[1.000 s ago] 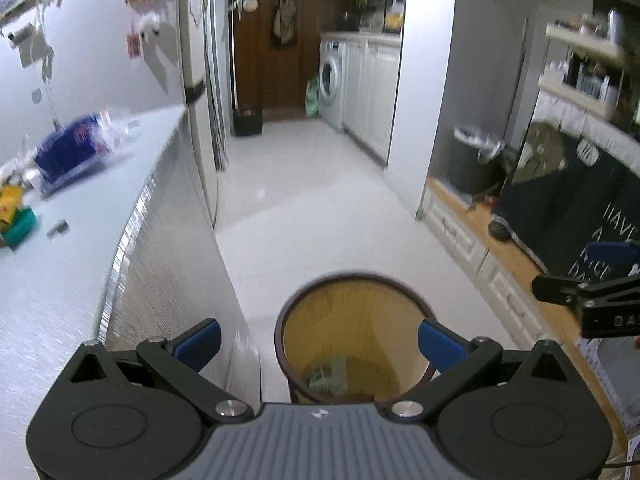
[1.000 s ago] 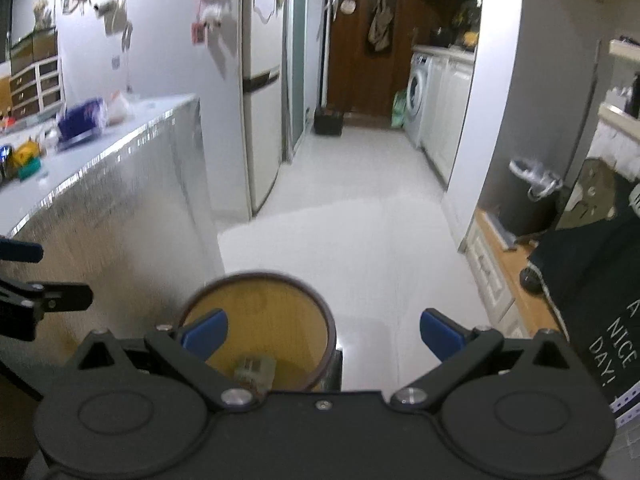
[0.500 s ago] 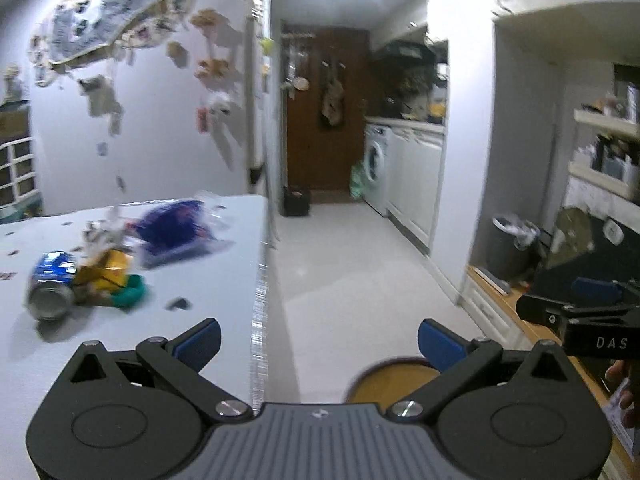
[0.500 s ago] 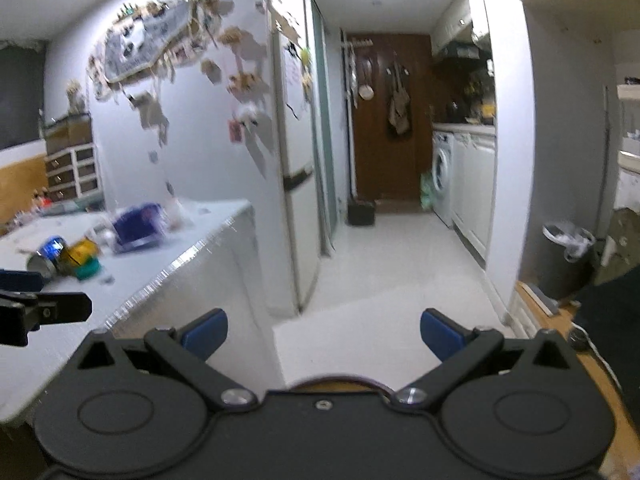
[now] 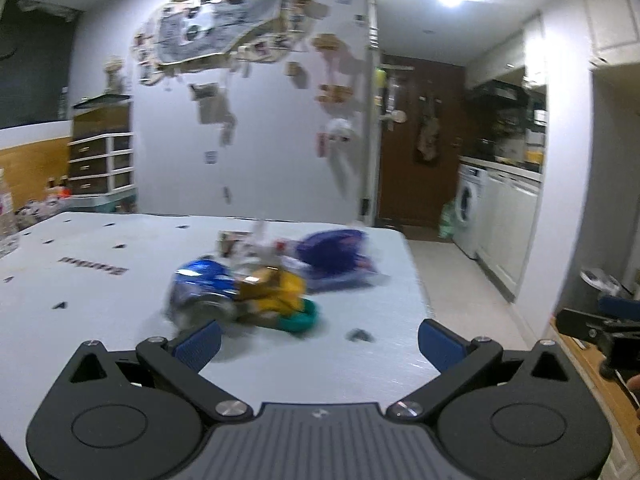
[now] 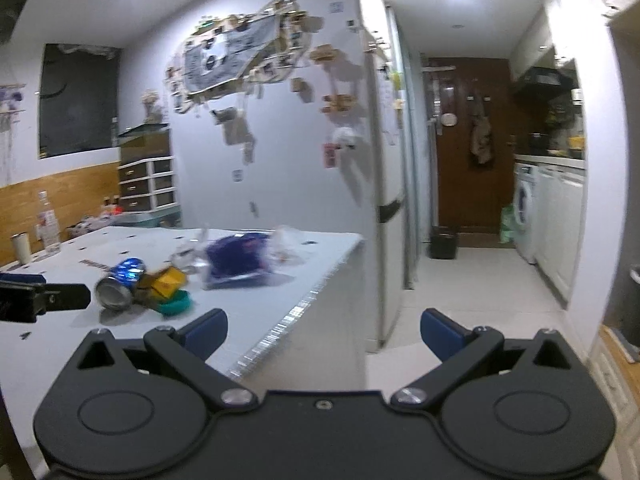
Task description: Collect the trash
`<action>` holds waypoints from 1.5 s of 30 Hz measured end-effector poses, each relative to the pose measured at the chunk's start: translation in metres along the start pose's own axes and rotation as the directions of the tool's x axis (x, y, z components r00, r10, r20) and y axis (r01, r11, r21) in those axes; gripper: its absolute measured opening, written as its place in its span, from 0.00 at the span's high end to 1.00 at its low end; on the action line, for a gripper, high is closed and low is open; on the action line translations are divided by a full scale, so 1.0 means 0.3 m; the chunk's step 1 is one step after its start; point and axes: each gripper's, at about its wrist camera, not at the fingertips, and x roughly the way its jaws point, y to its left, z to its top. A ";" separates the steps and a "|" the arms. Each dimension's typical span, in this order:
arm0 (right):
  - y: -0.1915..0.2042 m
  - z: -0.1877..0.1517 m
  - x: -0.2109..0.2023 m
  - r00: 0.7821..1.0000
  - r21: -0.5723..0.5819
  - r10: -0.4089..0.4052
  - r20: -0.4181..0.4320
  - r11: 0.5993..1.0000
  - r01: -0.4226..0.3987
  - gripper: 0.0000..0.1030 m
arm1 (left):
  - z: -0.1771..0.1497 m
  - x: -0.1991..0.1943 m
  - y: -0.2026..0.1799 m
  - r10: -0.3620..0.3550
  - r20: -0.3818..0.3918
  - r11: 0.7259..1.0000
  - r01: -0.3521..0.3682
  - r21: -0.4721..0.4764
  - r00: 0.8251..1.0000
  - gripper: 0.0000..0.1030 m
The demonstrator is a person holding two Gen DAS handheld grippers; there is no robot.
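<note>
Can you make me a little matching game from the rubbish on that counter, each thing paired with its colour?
Things:
1. drink can
2. crumpled box
3. round lid
4. plastic packet

Colours:
A. teal green
B. purple
C. blue with a silver end
D. yellow

Pairs: 1-C, 2-D, 3-A, 4-B

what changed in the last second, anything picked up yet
Both grippers swung up from over the bin to face the table. The left gripper now hangs open just short of the can. The right gripper is open too. Nothing was picked up; the trash pile lies as before.
</note>
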 end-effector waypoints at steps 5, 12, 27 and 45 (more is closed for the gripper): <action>0.101 0.055 0.107 0.998 0.013 0.057 -0.007 0.998 -0.057 0.00 | 0.042 0.049 0.171 0.051 0.011 0.996 -0.050 -0.067 0.999 0.00; 0.234 0.126 0.265 0.990 0.020 0.137 -0.039 0.990 -0.137 0.00 | 0.067 0.163 0.380 0.012 0.004 0.979 -0.011 -0.201 1.000 0.00; 0.480 0.203 0.587 0.901 0.203 0.401 -0.163 0.908 -0.367 0.32 | 0.067 0.399 0.615 -0.055 -0.013 0.908 0.045 -0.416 0.998 0.24; 0.597 0.085 0.926 0.766 0.521 0.588 -0.260 0.753 -0.402 0.64 | -0.011 0.505 0.719 -0.271 -0.016 0.814 0.221 -0.537 0.962 0.60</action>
